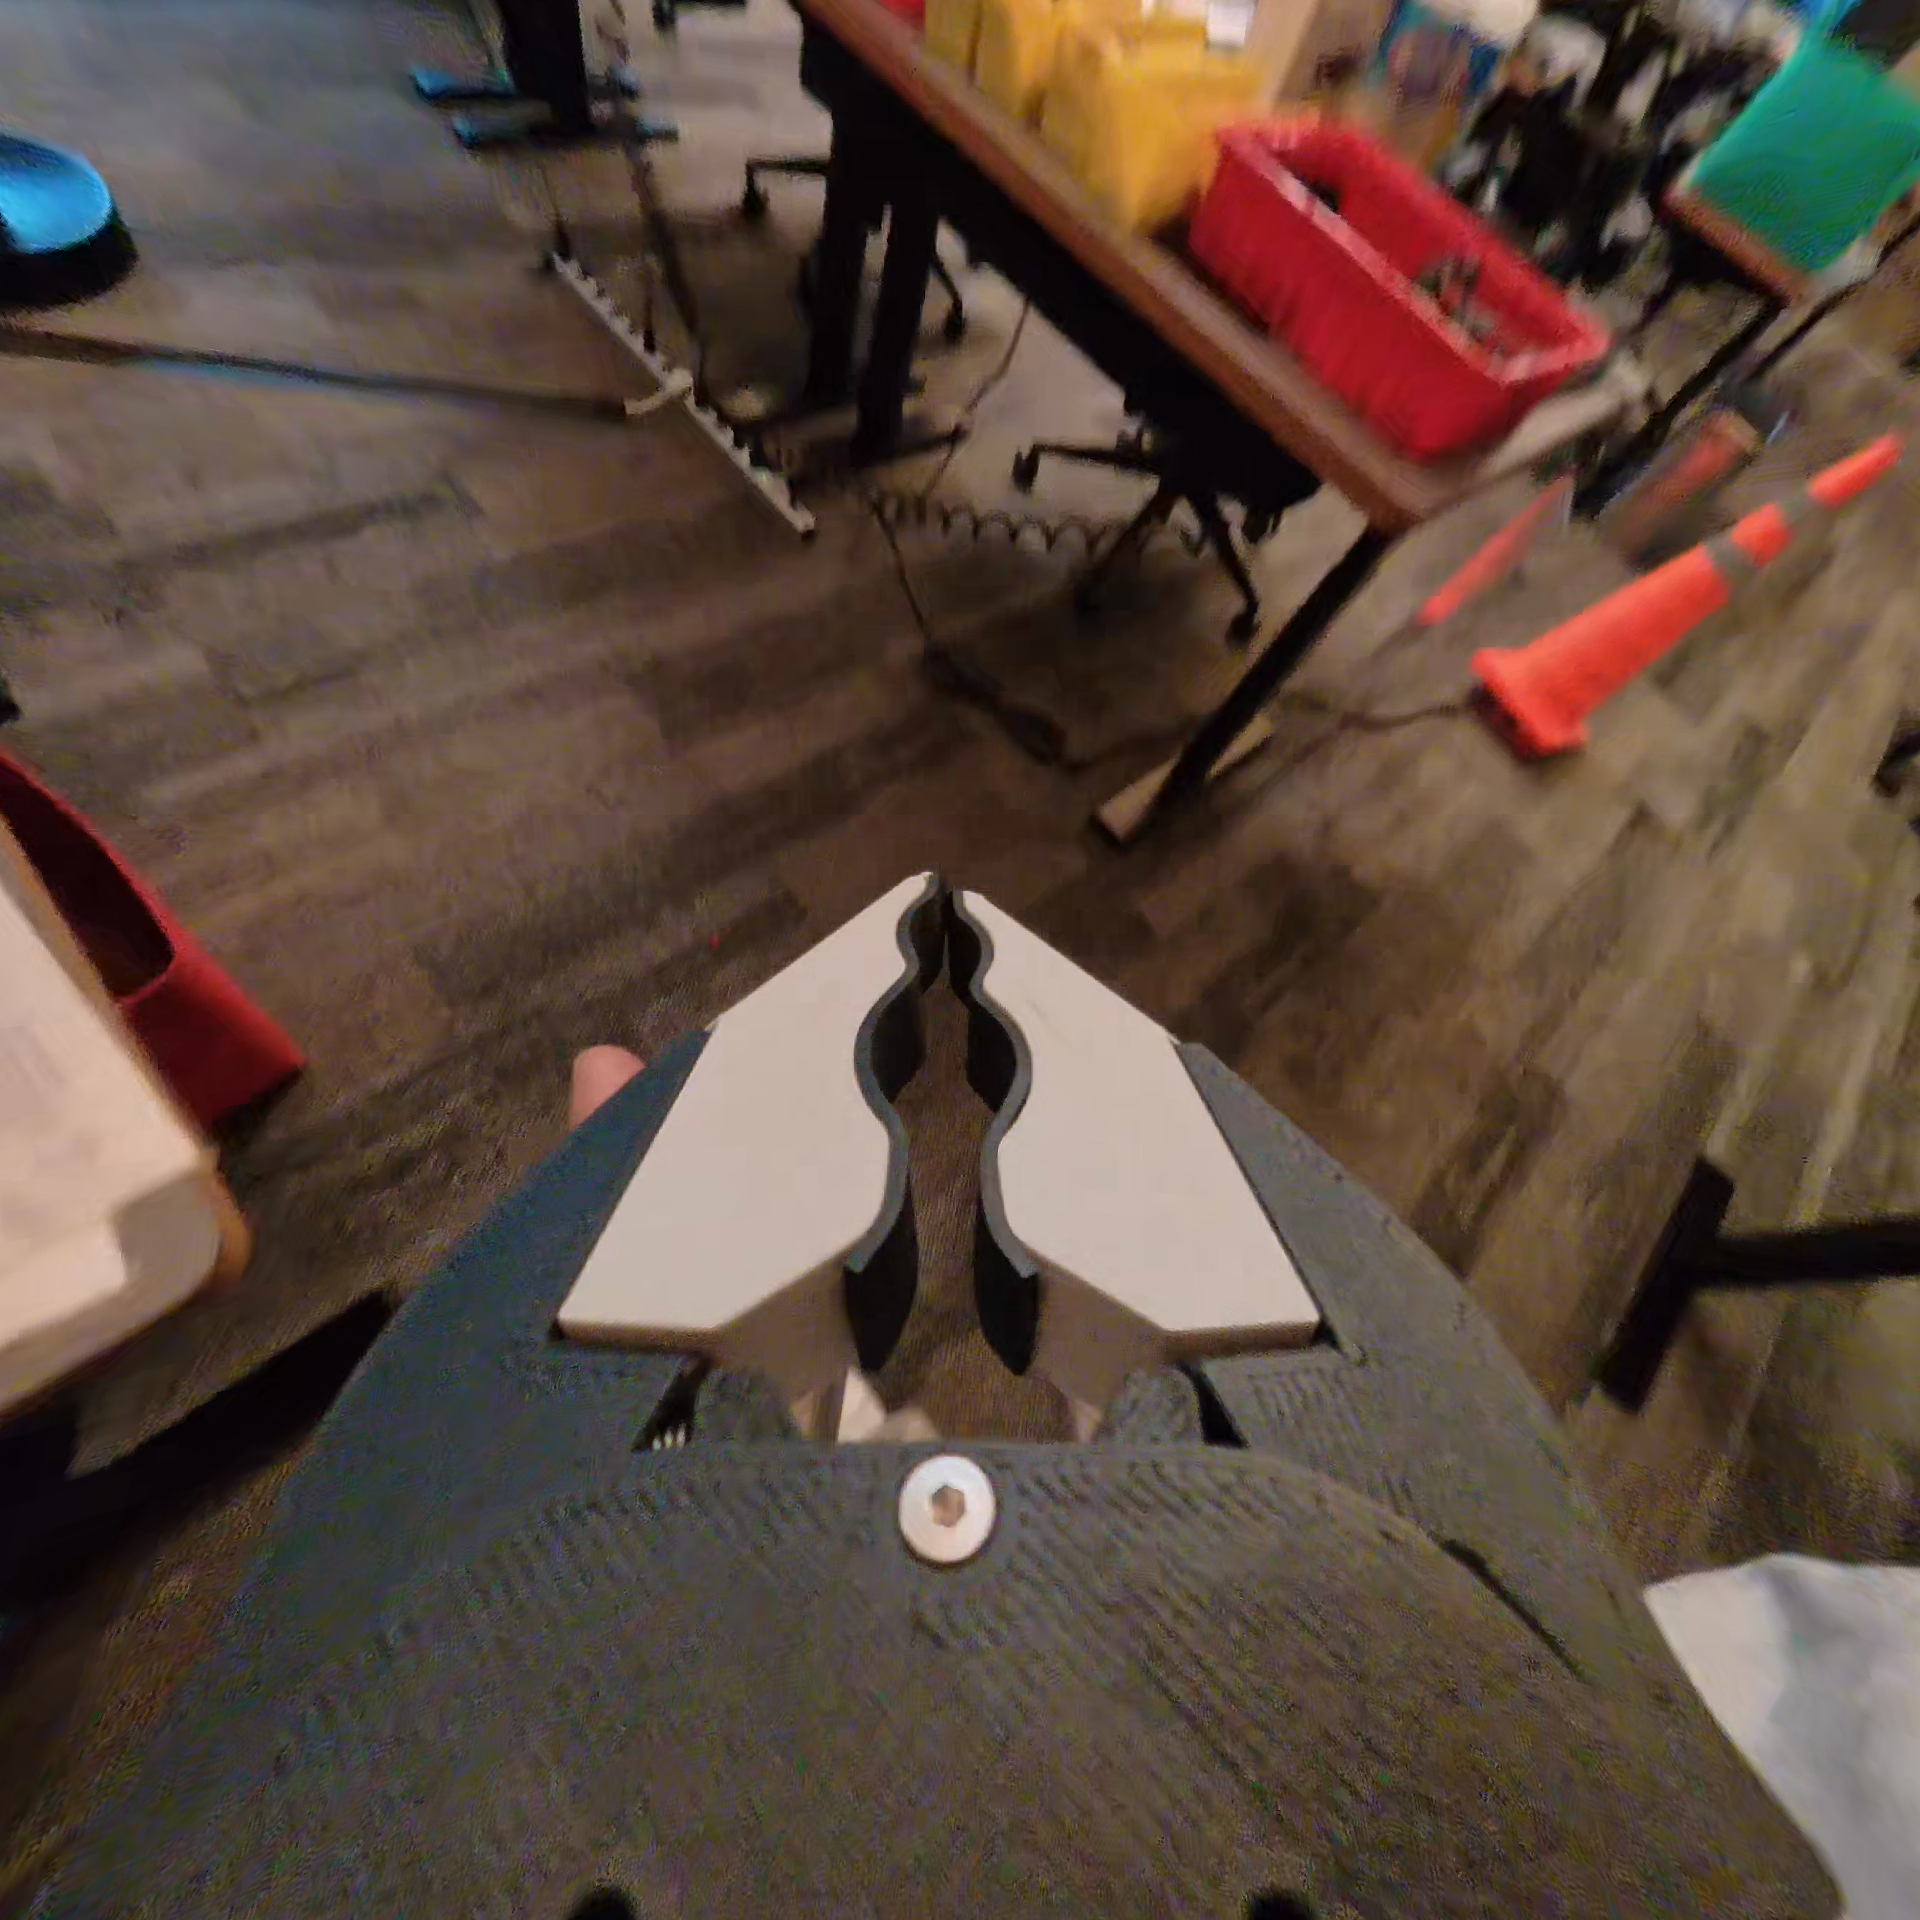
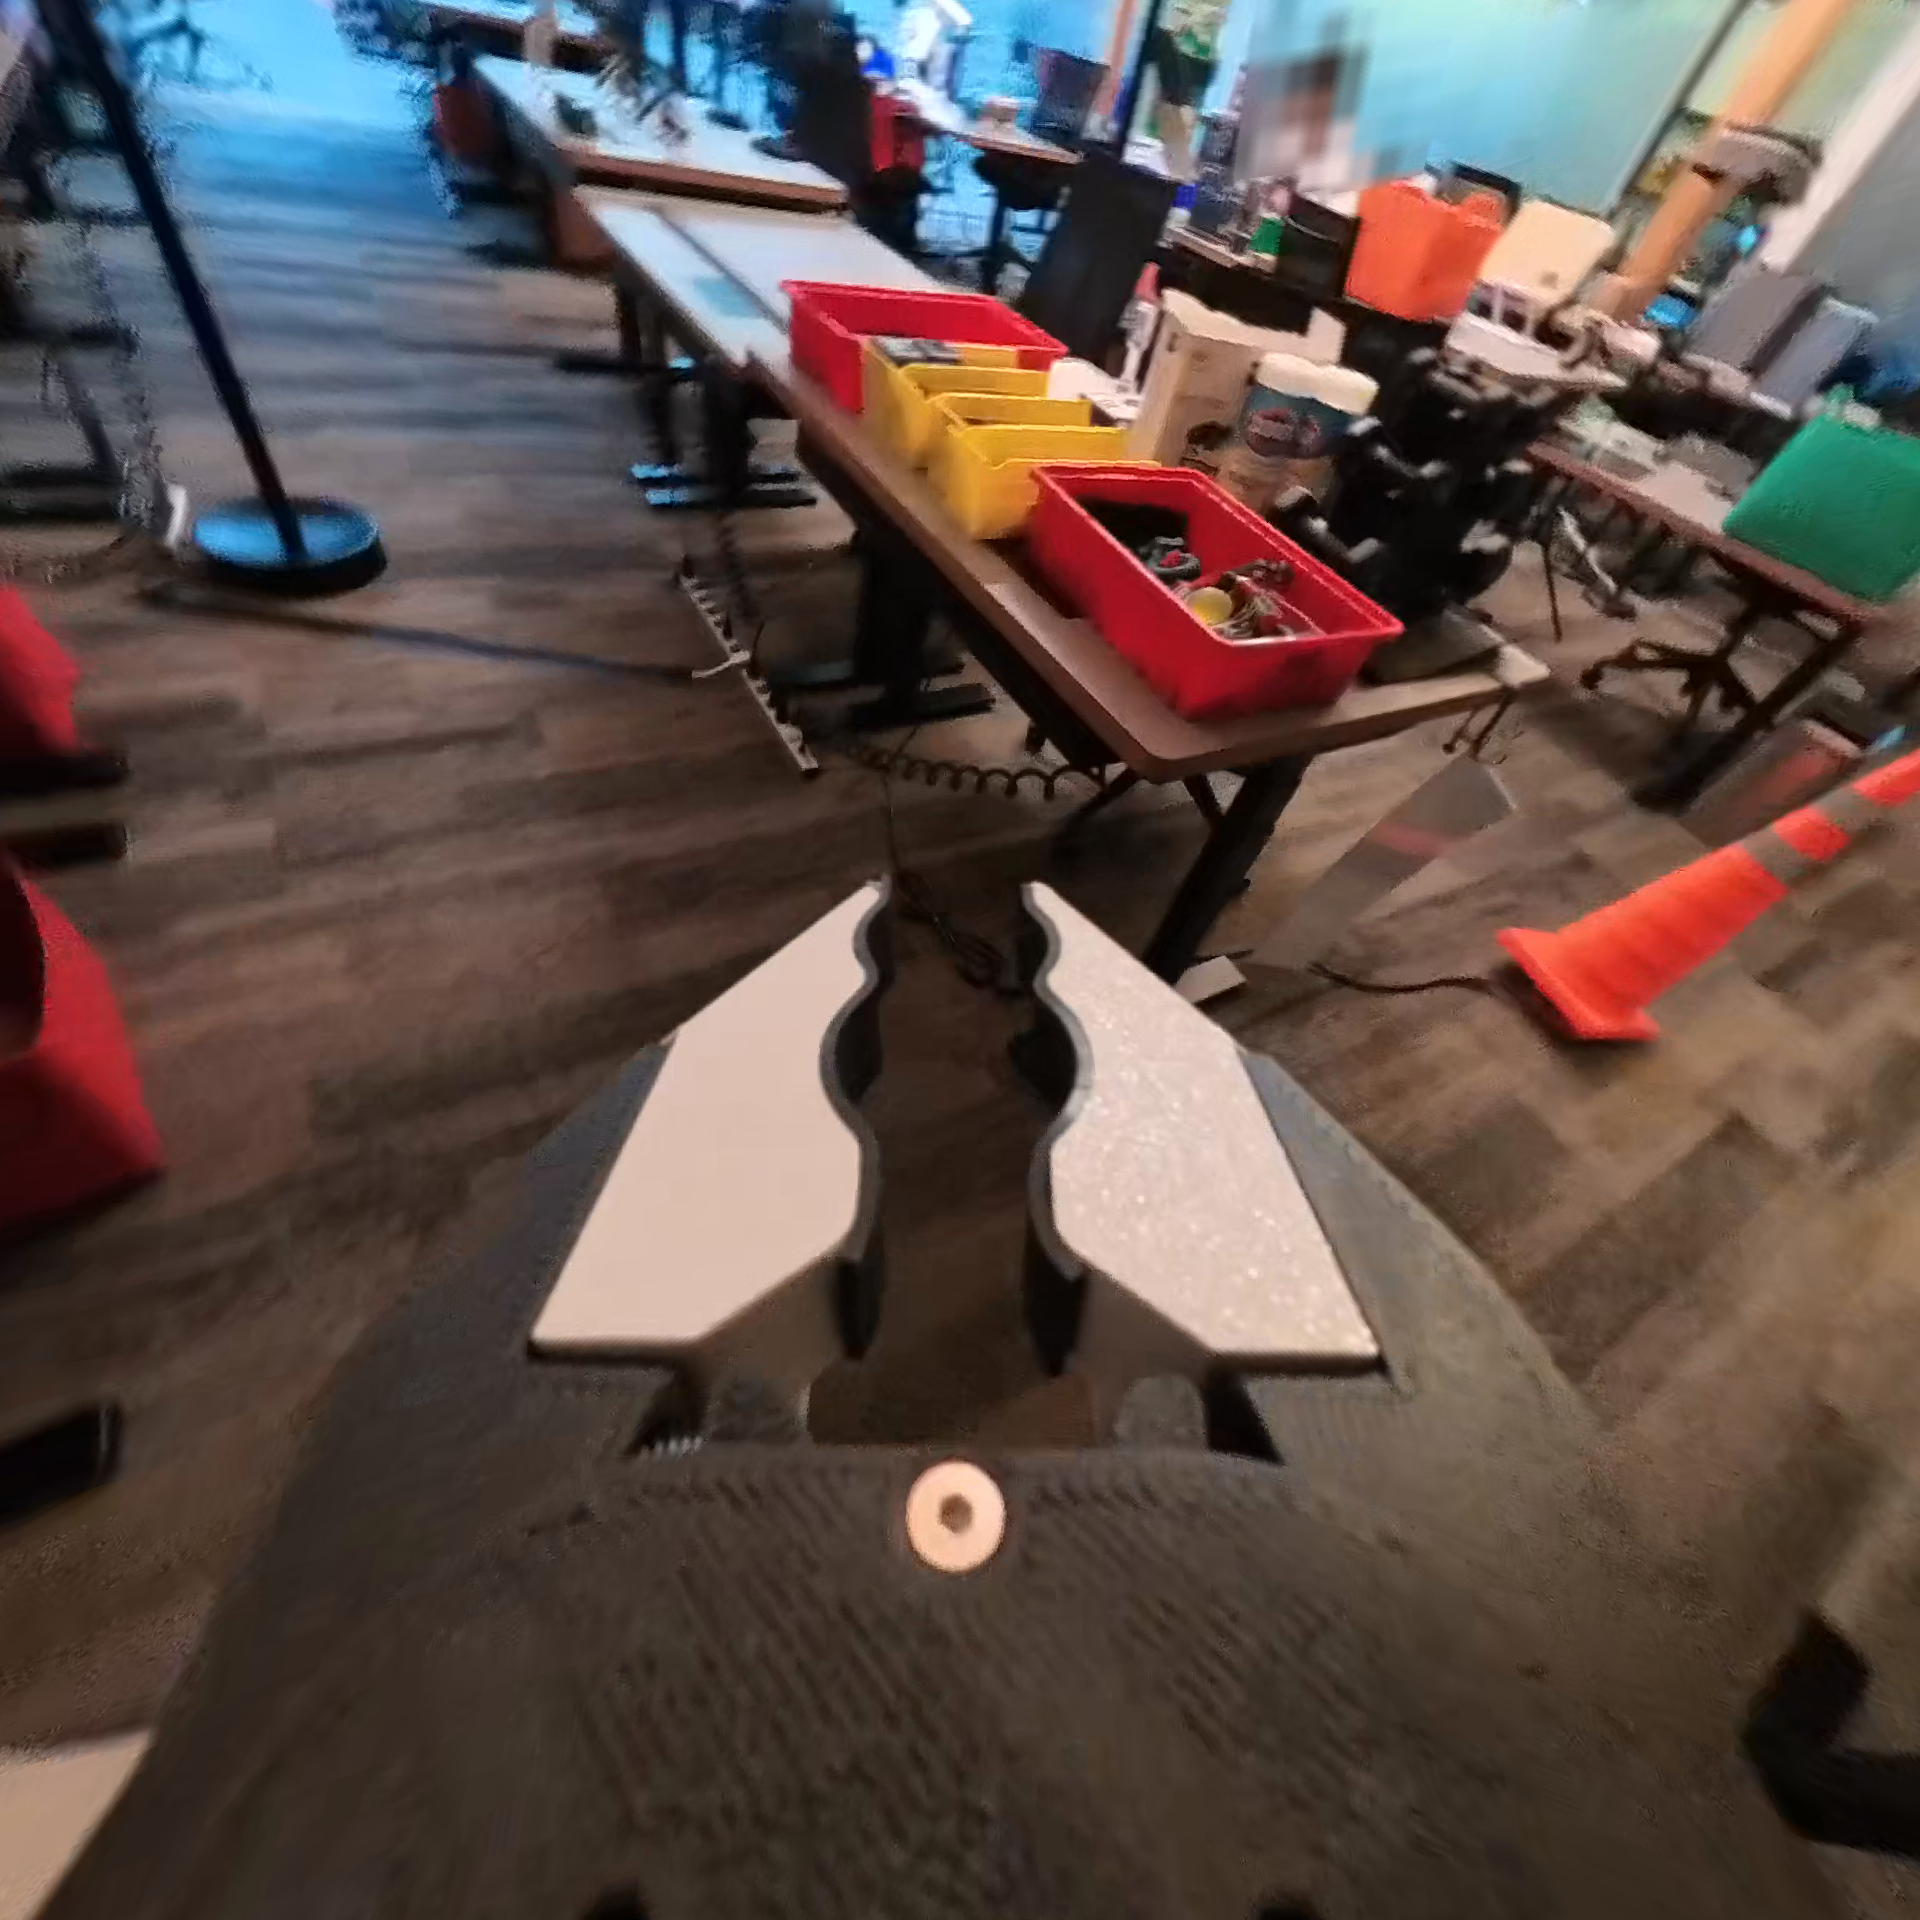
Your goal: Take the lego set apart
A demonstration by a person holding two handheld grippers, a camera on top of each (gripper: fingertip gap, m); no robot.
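No lego set shows in either view. My left gripper (image 1: 943, 891) is shut and empty, its tips touching, held over the grey carpet floor (image 1: 468, 727). A fingertip (image 1: 601, 1075) of the hand holding it shows at its left side. My right gripper (image 2: 956, 902) is open by a narrow gap and empty, also above the floor (image 2: 468, 883) and pointing toward a long table (image 2: 1143, 727).
The table (image 1: 1226, 343) carries red bins (image 2: 1205, 582) and yellow bins (image 2: 997, 447). An orange traffic cone (image 2: 1652, 951) lies on the floor at right, seen too in the left wrist view (image 1: 1621, 634). A pole stand (image 2: 281, 535) is at left. A light table corner (image 1: 94, 1174) and a red object (image 1: 177, 987) are near left. Some 40 cm of space lies between my two pairs of fingers.
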